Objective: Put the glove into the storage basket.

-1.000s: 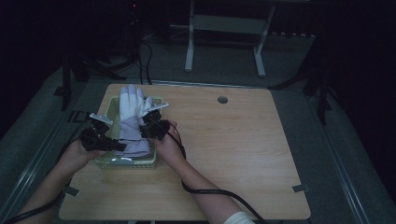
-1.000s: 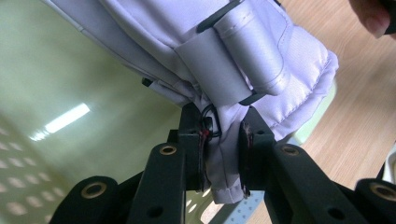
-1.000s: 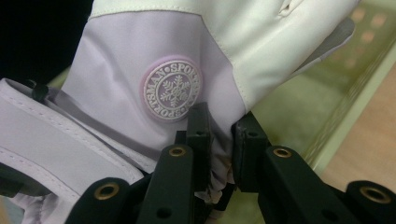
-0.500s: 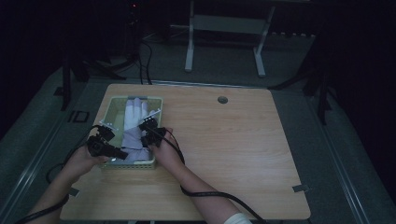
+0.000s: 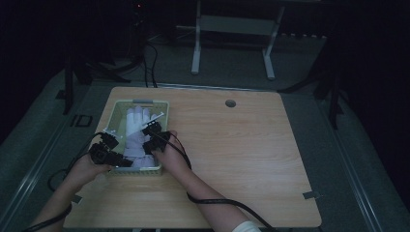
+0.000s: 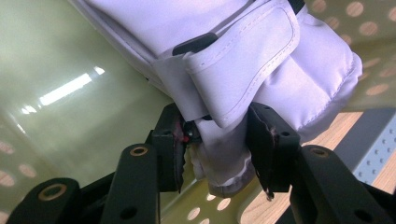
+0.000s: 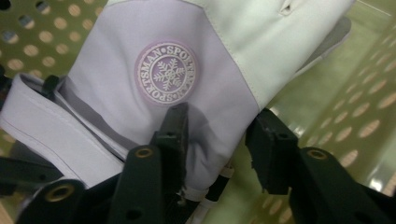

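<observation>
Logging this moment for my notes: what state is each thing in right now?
glove: lying in the basket, cuff toward the person.
basket: upright on the table, holding the glove.
left gripper: jaws around the cuff edge.
right gripper: jaws apart, straddling the cuff side.

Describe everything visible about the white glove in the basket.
The glove is padded, white and pale lilac fabric with stitched seams, a cuff strap and a round snowflake badge reading SPORTSMAN. It lies fingers away from the person in the green perforated basket. The left gripper and the right gripper straddle its cuff end.
</observation>
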{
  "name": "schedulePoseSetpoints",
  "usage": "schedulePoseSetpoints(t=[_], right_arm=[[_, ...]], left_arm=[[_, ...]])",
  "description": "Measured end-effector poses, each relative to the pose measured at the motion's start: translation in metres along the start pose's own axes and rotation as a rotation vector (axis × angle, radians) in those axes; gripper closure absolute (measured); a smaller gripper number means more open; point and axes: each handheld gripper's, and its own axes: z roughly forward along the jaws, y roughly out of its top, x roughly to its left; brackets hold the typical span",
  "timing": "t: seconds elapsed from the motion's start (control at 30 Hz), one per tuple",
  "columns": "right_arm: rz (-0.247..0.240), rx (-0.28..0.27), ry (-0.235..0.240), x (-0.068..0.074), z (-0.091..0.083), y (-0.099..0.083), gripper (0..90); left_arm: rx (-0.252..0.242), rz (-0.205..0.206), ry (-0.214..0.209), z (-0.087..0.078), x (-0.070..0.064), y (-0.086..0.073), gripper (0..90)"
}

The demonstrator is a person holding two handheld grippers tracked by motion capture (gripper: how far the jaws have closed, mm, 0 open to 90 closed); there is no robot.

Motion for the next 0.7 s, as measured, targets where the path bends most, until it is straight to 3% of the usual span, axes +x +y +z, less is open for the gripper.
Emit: schedulePoseSetpoints(t=[0.1, 0.13, 0.17, 0.2, 0.27, 0.33, 0.37, 0.4, 0.43, 0.47, 0.53, 0.57, 0.7], right_arm=[[-0.040, -0.017, -0.017, 0.001, -0.004, 0.001, 42.7], [-0.040, -0.017, -0.017, 0.001, -0.004, 0.001, 42.7], [-0.063, -0.058, -0.031, 0.000, -0.010, 0.002, 32.6], [-0.062, -0.074, -0.019, -0.002, -0.012, 0.003, 29.1], [-0.052, -0.102, 0.007, -0.004, -0.018, 0.006, 28.1], [-0.069, -0.136, 0.009, -0.004, -0.024, 0.008, 25.6], [-0.074, -0.146, 0.015, -0.004, -0.026, 0.009, 22.9], [-0.074, -0.146, 0.015, -0.004, -0.026, 0.009, 22.9], [-0.084, -0.163, 0.028, -0.005, -0.031, 0.012, 20.6], [-0.085, -0.166, 0.031, -0.005, -0.032, 0.013, 20.3], [-0.111, -0.161, 0.034, -0.005, -0.036, 0.015, 18.3], [-0.125, -0.162, 0.038, -0.005, -0.038, 0.016, 17.3], [-0.146, -0.185, 0.039, -0.006, -0.046, 0.018, 16.7]], left_arm=[[-0.048, -0.005, 0.007, -0.007, -0.001, -0.002, 53.4], [-0.048, -0.005, 0.007, -0.007, -0.001, -0.002, 51.6], [-0.058, -0.011, 0.014, -0.009, -0.001, -0.003, 49.7], [-0.065, -0.010, 0.015, -0.011, -0.002, -0.003, 47.8], [-0.093, -0.022, 0.015, -0.015, -0.002, -0.003, 42.2], [-0.111, -0.016, 0.006, -0.019, -0.002, -0.004, 34.0], [-0.154, -0.017, -0.017, -0.025, -0.003, -0.002, 30.5], [-0.154, -0.017, -0.017, -0.025, -0.003, -0.002, 29.0], [-0.209, -0.015, -0.003, -0.032, -0.005, -0.001, 25.8], [-0.209, -0.015, -0.003, -0.032, -0.005, -0.001, 23.4], [-0.268, -0.011, 0.019, -0.036, -0.008, -0.001, 18.1], [-0.295, 0.004, 0.054, -0.037, -0.012, 0.000, 16.2], [-0.336, 0.009, 0.041, -0.038, -0.018, 0.001, 14.1]])
